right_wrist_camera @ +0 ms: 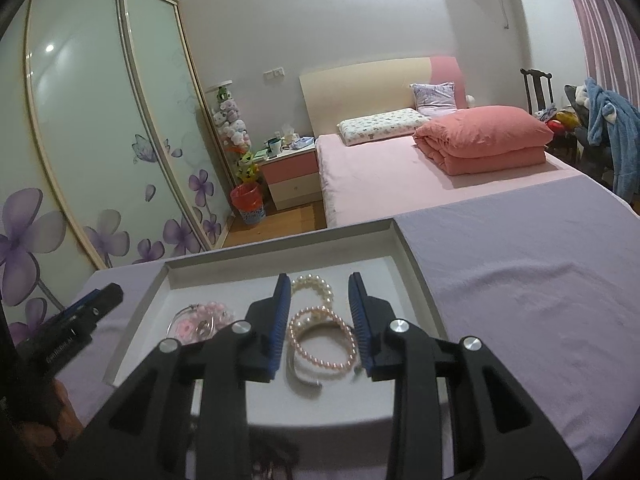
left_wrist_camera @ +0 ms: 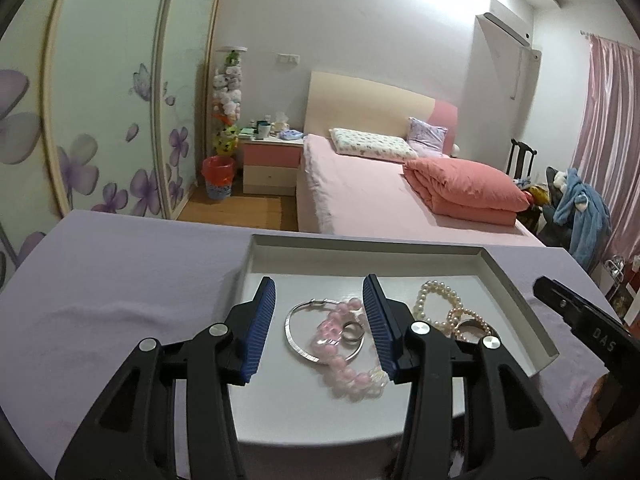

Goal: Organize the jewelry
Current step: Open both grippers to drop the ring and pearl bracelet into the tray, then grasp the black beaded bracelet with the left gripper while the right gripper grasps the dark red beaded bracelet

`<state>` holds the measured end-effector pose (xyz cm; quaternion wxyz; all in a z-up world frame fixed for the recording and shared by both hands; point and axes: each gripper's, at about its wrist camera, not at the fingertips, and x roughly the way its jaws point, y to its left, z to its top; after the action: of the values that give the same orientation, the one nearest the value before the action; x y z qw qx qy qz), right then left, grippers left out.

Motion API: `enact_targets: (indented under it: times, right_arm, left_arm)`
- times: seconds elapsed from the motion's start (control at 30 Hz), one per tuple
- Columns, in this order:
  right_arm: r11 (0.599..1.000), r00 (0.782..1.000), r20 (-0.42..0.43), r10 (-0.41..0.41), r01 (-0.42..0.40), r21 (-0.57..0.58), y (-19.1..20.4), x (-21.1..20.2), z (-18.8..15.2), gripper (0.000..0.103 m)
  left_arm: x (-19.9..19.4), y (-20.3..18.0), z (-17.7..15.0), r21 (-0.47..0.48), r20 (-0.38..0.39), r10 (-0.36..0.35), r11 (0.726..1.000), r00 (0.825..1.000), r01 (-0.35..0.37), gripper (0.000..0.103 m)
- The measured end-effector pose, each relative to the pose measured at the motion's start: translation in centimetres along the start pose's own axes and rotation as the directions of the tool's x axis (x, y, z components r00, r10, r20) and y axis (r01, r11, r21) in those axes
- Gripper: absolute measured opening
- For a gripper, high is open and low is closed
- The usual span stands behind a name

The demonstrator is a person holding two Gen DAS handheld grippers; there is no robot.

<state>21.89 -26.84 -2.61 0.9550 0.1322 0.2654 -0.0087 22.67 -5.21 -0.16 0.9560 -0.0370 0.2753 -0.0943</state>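
Jewelry lay heaped in two clusters inside a shallow white tray [left_wrist_camera: 516,280] on a lilac-covered table [left_wrist_camera: 120,280]. Left gripper [left_wrist_camera: 320,300] hovered over the left cluster with jaws partly open and nothing gripped; between its blue pads sat a silver bangle [left_wrist_camera: 294,332], a pink bead bracelet [left_wrist_camera: 348,380] and a silver ring [left_wrist_camera: 353,331], the three overlapping. Right gripper [right_wrist_camera: 318,300] hovered over the right cluster, jaws likewise partly open and empty; below them lay a pink pearl bracelet [right_wrist_camera: 320,356] resting across a second silver bangle [right_wrist_camera: 300,380], with a white pearl bracelet [right_wrist_camera: 314,286] just beyond, touching the pink one. Risk noted: pieces in each cluster were stacked and possibly interlinked, so closing on one would likely drag a neighbour along or pinch two at once. Ring sat on top of the pink beads and inside the bangle's loop; it looked apt to roll or be flicked out of the tray if the beads were lifted. Thin bangles lay flat on a smooth floor, so pads could skate over them. Both grippers worked close together over one tray; a collision between them seemed possible. No sorting compartments were visible, so the destination could not be judged.
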Motion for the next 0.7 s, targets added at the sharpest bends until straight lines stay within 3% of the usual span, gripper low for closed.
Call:
enact_targets:
  times: [0.23,0.43,0.7]
  right_arm:
    - [0.999,0.998,-0.057,0.018,-0.02,-0.027,0.0,-2.3,-2.0,0.031]
    - [0.994,0.98,-0.196,0.044,-0.064,-0.093,0.9,-2.6,-5.5,0.031]
    - [0.981,0.944,-0.326,0.05,-0.108,-0.161,2.8,-0.9,-8.2,0.05]
  left_arm:
    - [-3.0,1.5,-1.7,-0.004,-0.024,0.015,1.0,1.0,-0.015,0.047]
    - [-4.4,2.6,-3.9,0.001,-0.076,0.018,1.0,0.997,-0.018,0.048]
    - [-5.6,3.4,-5.4,0.007,-0.104,0.033,0.999,0.994,-0.033,0.051]
